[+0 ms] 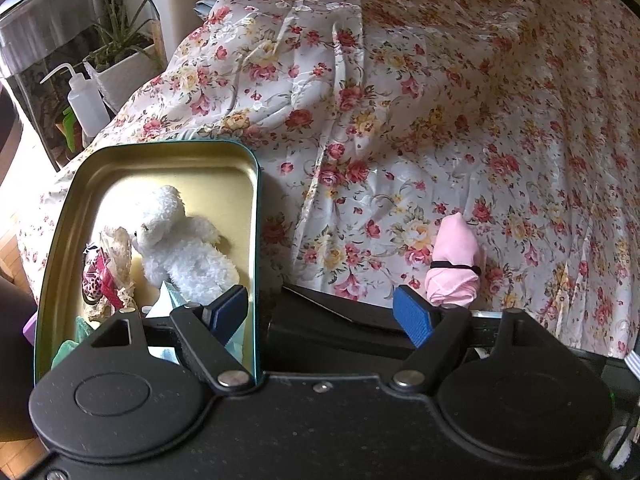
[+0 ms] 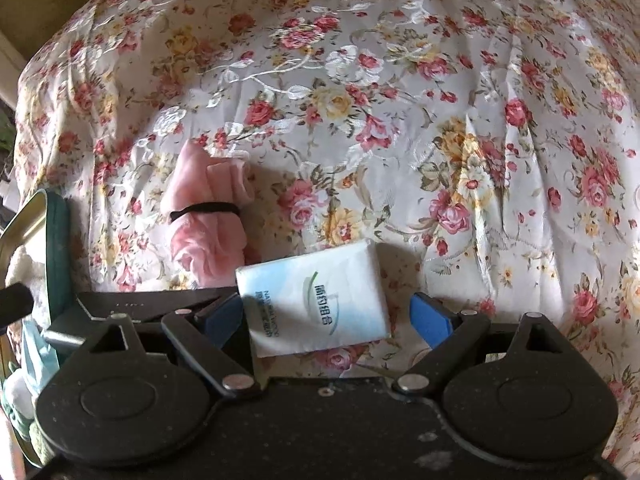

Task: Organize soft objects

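A teal tin [image 1: 160, 150] with a gold inside lies at the left on the floral cloth. It holds a white plush bear [image 1: 180, 240], a lace and leopard-print piece [image 1: 108, 268] and some pale teal items. My left gripper [image 1: 320, 312] is open and holds nothing, with one finger over the tin. A pink cloth roll [image 1: 454, 268] tied with a black band lies just beyond its other finger. My right gripper [image 2: 326, 318] hangs open over a white tissue pack [image 2: 316, 296], which lies on the cloth between its blue pads. The pink cloth roll [image 2: 208, 216] is up and to the left of the pack.
The floral cloth [image 1: 440, 100] covers the whole surface, rumpled into folds. Off its left edge stand a white squeeze bottle [image 1: 86, 104] and a potted plant [image 1: 124, 68]. The tin's edge [image 2: 56, 240] shows at the left of the right wrist view.
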`<state>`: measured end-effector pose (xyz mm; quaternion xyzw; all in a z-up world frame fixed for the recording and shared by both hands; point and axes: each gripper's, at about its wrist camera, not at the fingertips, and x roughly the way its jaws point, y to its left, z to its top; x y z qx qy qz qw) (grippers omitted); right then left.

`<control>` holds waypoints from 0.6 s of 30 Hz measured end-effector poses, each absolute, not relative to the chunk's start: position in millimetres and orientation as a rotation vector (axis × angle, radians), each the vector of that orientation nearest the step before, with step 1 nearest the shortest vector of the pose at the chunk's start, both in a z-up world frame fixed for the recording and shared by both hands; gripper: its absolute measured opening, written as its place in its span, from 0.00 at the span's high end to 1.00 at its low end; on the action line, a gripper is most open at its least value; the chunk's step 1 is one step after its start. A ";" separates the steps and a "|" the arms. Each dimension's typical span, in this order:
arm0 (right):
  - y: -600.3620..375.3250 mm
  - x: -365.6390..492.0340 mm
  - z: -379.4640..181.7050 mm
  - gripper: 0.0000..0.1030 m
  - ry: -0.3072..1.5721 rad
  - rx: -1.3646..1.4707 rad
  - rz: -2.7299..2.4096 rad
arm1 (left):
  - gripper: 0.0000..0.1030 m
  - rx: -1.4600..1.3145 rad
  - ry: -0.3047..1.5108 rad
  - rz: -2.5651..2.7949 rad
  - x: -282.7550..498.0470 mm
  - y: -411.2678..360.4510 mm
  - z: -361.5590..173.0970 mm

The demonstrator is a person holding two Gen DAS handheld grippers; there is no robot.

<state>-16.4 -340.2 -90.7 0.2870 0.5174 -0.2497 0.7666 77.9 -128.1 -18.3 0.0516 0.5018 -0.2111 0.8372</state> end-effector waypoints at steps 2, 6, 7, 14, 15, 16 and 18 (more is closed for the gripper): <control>-343.5 -18.0 -91.9 0.24 1.118 0.644 -0.539 | 0.27 0.110 1.059 -0.447 77.6 -128.9 -18.4; -346.8 -21.8 -85.9 0.31 1.096 0.660 -0.543 | 0.27 0.118 1.062 -0.446 77.4 -130.9 -18.9; -348.2 -24.5 -82.3 0.31 1.088 0.653 -0.554 | 0.27 0.123 1.064 -0.444 77.2 -132.3 -19.3; -370.5 -50.7 -47.2 0.31 0.944 0.664 -0.660 | 0.27 0.125 1.064 -0.460 71.2 -150.0 -22.4; -374.3 -54.0 -44.1 0.31 0.930 0.659 -0.689 | 0.27 0.128 1.066 -0.465 69.9 -154.1 -23.6; -377.8 -57.0 -42.9 0.31 0.920 0.656 -0.710 | 0.27 0.131 1.069 -0.470 68.4 -158.7 -25.1; -385.1 -62.4 -40.8 0.31 0.905 0.661 -0.747 | 0.27 0.135 1.077 -0.482 65.5 -169.2 -28.4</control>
